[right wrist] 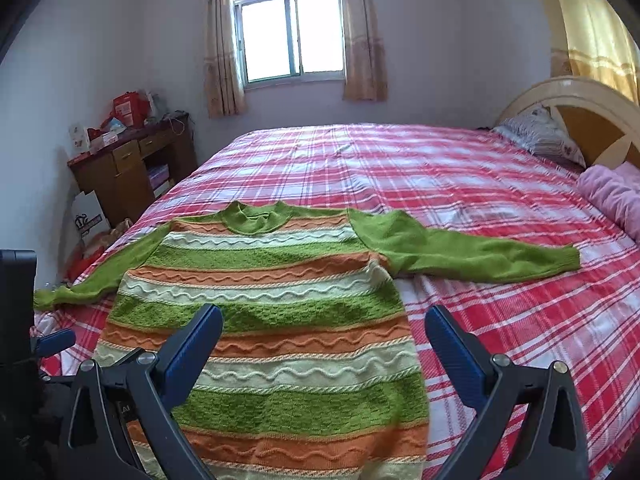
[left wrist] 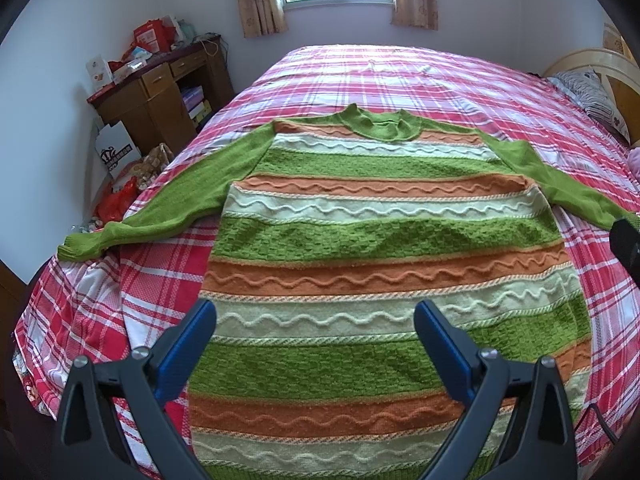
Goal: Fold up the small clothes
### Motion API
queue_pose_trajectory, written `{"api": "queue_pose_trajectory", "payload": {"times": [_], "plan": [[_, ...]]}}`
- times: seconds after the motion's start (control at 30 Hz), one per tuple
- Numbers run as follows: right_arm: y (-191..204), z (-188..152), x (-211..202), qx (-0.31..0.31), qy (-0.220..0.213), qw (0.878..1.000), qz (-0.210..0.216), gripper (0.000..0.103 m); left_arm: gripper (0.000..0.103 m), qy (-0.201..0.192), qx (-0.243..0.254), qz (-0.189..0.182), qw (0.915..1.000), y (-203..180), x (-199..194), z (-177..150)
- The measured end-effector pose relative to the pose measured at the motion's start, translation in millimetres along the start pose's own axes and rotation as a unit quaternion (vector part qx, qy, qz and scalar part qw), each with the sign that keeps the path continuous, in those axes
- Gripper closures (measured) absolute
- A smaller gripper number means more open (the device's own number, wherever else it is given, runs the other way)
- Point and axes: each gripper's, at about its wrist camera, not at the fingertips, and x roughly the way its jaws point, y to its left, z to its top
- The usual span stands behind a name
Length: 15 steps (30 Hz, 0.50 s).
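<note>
A knitted sweater with green, orange and cream wavy stripes (left wrist: 360, 240) lies flat, both green sleeves spread out, on the red plaid bed (left wrist: 400, 76). The left tongs (left wrist: 315, 318) and right tongs (right wrist: 324, 322) stand wide and hold nothing.

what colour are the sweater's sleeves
Plain green on the sweater, clearest on the sleeve in the right wrist view.

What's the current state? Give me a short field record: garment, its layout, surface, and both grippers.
garment: striped sweater, green, orange and cream bands, green sleeves
layout: flat, unfolded, collar away from the cameras, both sleeves spread outward
surface: red plaid bed sheet
left gripper: jaws open, empty, above the sweater's lower body
right gripper: jaws open, empty, above the sweater's right edge
folding: not yet begun
</note>
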Motion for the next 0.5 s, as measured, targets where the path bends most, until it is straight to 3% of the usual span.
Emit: {"api": "queue_pose_trajectory", "payload": {"times": [0.17, 0.5], "plan": [[-6, 0, 5, 0.019, 0.012, 1.000, 0.013, 0.002, 0.002, -0.001, 0.003, 0.002, 1.0000, -1, 2, 2], [-10, 10, 6, -0.002, -0.004, 1.000, -0.004, 0.002, 0.002, 0.001, 0.006, 0.001, 1.0000, -6, 9, 5]]}}
